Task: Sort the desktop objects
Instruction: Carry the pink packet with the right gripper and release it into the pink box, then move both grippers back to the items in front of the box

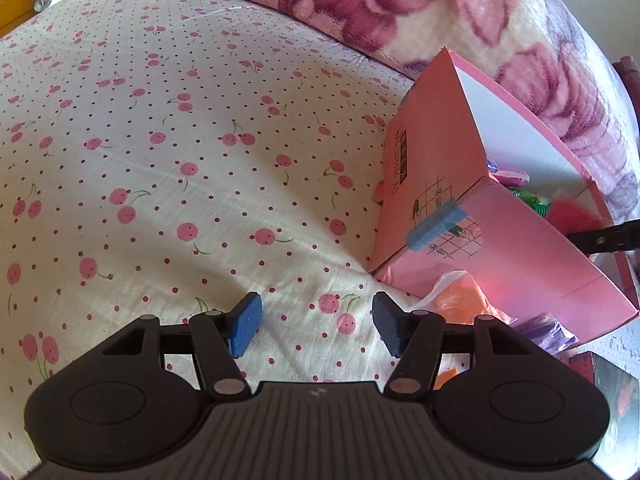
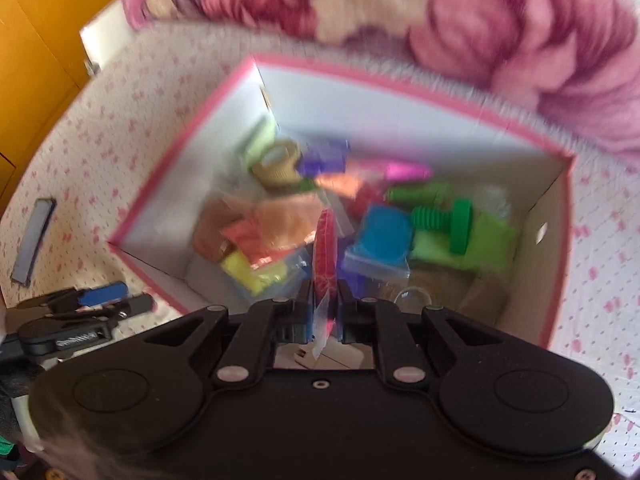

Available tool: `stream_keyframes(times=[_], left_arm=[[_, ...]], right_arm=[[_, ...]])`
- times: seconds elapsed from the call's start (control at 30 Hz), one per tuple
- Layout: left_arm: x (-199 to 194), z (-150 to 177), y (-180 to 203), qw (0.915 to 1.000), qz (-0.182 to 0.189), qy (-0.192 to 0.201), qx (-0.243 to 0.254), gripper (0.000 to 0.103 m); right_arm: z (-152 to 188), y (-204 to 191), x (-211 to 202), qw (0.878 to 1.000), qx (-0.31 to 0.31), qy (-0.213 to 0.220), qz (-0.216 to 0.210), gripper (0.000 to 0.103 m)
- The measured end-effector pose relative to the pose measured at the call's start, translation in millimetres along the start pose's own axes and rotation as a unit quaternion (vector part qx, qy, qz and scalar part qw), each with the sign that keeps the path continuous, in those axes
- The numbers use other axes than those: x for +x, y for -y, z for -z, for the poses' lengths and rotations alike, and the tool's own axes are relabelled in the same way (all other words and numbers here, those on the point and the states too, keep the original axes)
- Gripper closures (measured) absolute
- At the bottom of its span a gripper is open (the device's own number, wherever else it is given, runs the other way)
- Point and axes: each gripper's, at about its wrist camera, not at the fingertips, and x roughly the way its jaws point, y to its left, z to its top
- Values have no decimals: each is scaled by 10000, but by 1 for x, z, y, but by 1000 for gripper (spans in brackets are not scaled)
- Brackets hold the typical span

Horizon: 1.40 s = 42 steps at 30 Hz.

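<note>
A pink cardboard box (image 2: pixel 172 184) stands open on the cherry-print sheet, with several coloured packets and toys inside, among them a green plastic bolt (image 2: pixel 448 220) and a blue packet (image 2: pixel 384 236). My right gripper (image 2: pixel 324 292) hangs over the near edge of the box, shut on a red packet in a clear bag (image 2: pixel 325 248). My left gripper (image 1: pixel 316 320) is open with nothing between its blue pads, low over the sheet and left of the pink box (image 1: pixel 432 140). The right wrist view is blurred.
An orange packet in a clear bag (image 1: pixel 464 296) and a purple bag (image 1: pixel 556 328) lie against the box's near side. A grey-blue flat bar (image 2: pixel 34 236) rests on the sheet to the left. A pink floral blanket (image 1: pixel 400 4) rises behind. The bare sheet (image 1: pixel 160 140) stretches left.
</note>
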Motion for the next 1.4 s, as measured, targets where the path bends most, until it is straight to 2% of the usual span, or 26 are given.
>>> stream_keyframes(times=[0.27, 0.33, 0.37, 0.4, 0.47, 0.7, 0.93, 1.07, 1.13, 1.23, 1.3, 1.4], left_arm=[[-1, 0, 1, 10000, 84, -22, -13, 43], [-1, 0, 2, 10000, 81, -25, -2, 43], [-1, 0, 2, 10000, 74, -29, 12, 43], [-1, 0, 3, 10000, 64, -33, 34, 43], [0, 1, 4, 9999, 33, -46, 92, 43], [-1, 2, 5, 9999, 26, -66, 154, 43], [-6, 1, 3, 9998, 91, -44, 176, 42], [-12, 2, 6, 9991, 265, 14, 331, 42], [-14, 4, 10, 9976, 510, 35, 475, 42], [-16, 9, 22, 9905, 917, -40, 1021, 42], [-17, 17, 37, 9782, 1108, -105, 1755, 42], [-20, 33, 57, 9555, 1078, 48, 2744, 42]], right_arm=[[1, 12, 32, 9981, 298, -533, -46, 91], [1, 14, 37, 9974, 373, -613, -51, 86], [2, 15, 33, 9977, 414, -527, -38, 71], [2, 15, 28, 9980, 455, -442, -26, 51], [4, 16, 20, 9982, 537, -271, -1, 41], [11, 16, -14, 9963, 763, 368, 138, 41], [42, -16, -70, 9826, 814, 1648, 265, 29], [70, -43, -85, 9791, 611, 1913, 314, 24], [86, -56, -84, 9798, 391, 1915, 423, 24], [111, -73, -76, 9802, -30, 1876, 639, 24], [127, -79, -65, 9809, -223, 1751, 812, 24], [147, -75, -49, 9839, -159, 1547, 877, 24]])
